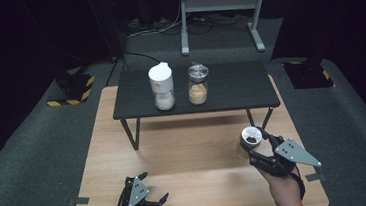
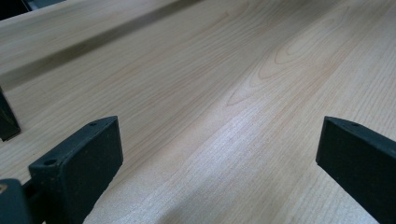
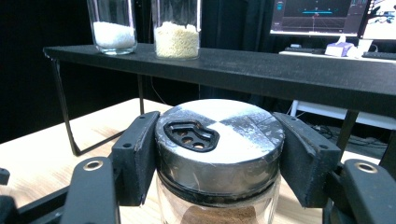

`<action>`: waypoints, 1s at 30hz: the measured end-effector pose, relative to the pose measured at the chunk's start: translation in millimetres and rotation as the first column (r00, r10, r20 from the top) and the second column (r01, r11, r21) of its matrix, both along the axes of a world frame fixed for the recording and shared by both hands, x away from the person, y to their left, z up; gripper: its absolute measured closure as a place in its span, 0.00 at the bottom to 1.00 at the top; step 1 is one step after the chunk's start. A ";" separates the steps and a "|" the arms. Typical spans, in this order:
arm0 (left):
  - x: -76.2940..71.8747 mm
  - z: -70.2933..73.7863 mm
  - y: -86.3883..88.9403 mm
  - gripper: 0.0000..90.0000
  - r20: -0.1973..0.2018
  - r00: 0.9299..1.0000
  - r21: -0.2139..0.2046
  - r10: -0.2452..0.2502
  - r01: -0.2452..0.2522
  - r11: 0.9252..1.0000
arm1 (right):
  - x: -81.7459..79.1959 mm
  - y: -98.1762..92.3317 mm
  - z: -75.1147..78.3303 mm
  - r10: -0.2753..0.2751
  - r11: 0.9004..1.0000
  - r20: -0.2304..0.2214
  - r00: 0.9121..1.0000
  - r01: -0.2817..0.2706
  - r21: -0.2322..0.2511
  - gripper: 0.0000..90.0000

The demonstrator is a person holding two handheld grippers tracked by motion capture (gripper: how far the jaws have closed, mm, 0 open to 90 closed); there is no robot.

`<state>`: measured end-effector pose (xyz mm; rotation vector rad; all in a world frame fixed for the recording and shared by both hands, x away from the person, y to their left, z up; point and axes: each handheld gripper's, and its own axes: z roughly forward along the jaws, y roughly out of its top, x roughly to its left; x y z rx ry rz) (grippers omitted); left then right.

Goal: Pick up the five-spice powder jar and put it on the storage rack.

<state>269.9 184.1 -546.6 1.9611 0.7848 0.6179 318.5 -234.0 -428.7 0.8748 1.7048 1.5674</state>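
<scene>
Your right gripper has its jaws clamped on the metal lid of a glass shaker jar, one pad at 9 o'clock of the lid and one at 3 o'clock, both pressing the lid's side wall. The jar stands upright between them. The lid's dispensing flap with its small holes faces up, toward 10 o'clock on the lid top. Brown powder shows through the glass below the lid. In the high view that right gripper sits at about 4 o'clock of the wooden table, with the jar at its tip, on the 11 o'clock side of your right hand.

Your left gripper has its jaws wide apart with nothing between them, just bare table wood. In the high view it rests at about 7 o'clock of the table, well apart from the jar.

Further out, toward 12 o'clock, a low black shelf stands on the table. On it are a white-topped jar with white grains and, just beside it at 3 o'clock, a metal-lidded jar with pale yellow grains. In the right gripper view both sit at 11 o'clock above the held jar.
</scene>
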 end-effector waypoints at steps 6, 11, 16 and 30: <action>0.0 0.0 -0.1 0.01 0.000 1.000 0.002 0.000 0.000 1.000 | 2.2 0.3 10.0 0.000 1.000 0.010 1.000 0.000 0.002 0.38; 0.1 0.0 0.0 0.01 -0.001 1.000 0.001 -0.001 0.001 1.000 | 3.6 0.7 16.1 0.000 1.000 0.012 1.000 0.000 0.001 0.38; -0.1 0.0 0.0 0.01 0.001 1.000 0.001 0.000 0.000 1.000 | 3.9 1.2 22.8 0.000 1.000 0.018 1.000 0.000 0.001 0.38; -0.4 0.1 -0.1 0.01 0.002 1.000 0.003 0.002 -0.002 1.000 | 5.2 2.1 43.2 0.002 1.000 0.042 0.999 -0.002 0.009 0.38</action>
